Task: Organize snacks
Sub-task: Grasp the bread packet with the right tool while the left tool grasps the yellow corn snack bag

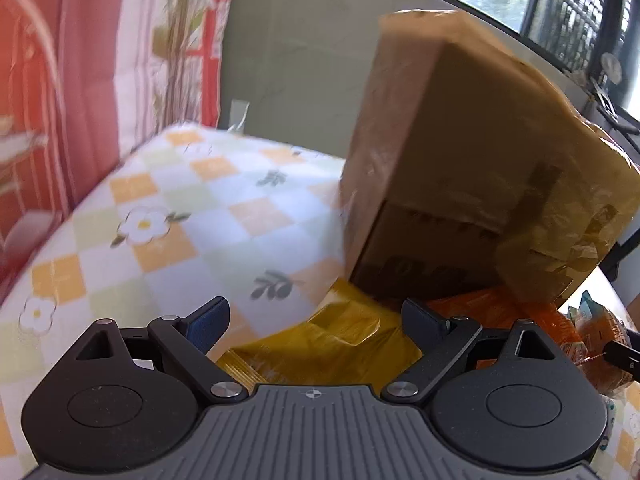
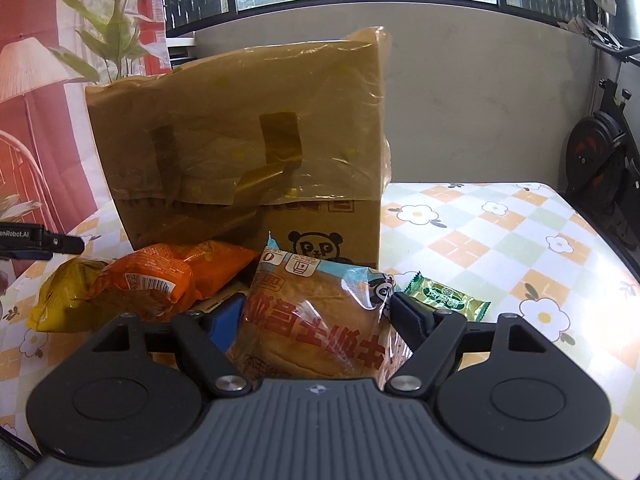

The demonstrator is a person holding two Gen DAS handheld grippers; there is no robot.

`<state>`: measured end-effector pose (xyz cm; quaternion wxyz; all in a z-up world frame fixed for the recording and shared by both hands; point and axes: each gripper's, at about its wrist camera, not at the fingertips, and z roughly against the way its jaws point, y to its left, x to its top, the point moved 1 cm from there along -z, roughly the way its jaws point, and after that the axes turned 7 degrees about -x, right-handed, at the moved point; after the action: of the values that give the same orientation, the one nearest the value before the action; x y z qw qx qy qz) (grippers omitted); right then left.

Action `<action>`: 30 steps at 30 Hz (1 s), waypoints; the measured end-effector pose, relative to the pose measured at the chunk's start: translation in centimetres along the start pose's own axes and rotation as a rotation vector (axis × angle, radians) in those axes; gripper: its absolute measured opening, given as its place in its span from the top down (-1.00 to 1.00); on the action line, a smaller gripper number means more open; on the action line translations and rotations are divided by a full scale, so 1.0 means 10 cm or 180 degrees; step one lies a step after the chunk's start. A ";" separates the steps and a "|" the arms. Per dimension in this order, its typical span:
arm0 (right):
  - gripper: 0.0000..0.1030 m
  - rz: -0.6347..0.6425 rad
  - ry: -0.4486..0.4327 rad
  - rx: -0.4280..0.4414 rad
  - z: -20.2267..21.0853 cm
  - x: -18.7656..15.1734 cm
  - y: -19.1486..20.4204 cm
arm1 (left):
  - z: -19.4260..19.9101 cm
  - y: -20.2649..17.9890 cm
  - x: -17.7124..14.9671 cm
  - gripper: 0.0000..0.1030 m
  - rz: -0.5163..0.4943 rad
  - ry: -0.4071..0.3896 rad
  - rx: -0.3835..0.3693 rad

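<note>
The right claw [image 2: 316, 320] is clamped on the bread pack [image 2: 320, 320] by the box [image 2: 240, 152] on the counter [image 2: 500, 240]. The left claw [image 1: 308, 320] is released over a yellow pack [image 1: 320, 344]. Next, probably lifting the bread into the box.

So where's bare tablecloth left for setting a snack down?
Free: the tablecloth right of the cardboard box, beyond the green candy. Also left of the box in the left wrist view. Crowded: in front of the box, with bread packet, orange bag, yellow bag.

Black two-finger grippers [image 1: 312, 320], blue finger pads [image 1: 206, 326], ribbed grey housing (small compass-like mark), silver pivot screws
</note>
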<state>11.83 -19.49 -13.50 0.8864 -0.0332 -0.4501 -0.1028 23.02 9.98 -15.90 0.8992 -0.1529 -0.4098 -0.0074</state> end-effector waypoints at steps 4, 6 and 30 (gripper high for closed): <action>-0.53 -0.0030 0.0005 0.0012 0.00 -0.01 -0.02 | 0.19 0.13 -0.09 -0.83 0.0285 -0.0107 0.0056; -0.53 -0.0017 0.0005 0.0031 -0.01 -0.01 0.00 | 0.28 0.20 -0.13 -0.83 0.0497 -0.0145 -0.0010; -0.53 0.0084 -0.0032 0.0095 0.07 0.02 0.08 | -0.06 -0.04 -0.32 -0.29 0.0998 -0.0029 -0.0236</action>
<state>11.57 -18.65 -12.91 0.8858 -0.0265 -0.4556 -0.0842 21.26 9.06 -18.49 0.8812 -0.2482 -0.3844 0.1187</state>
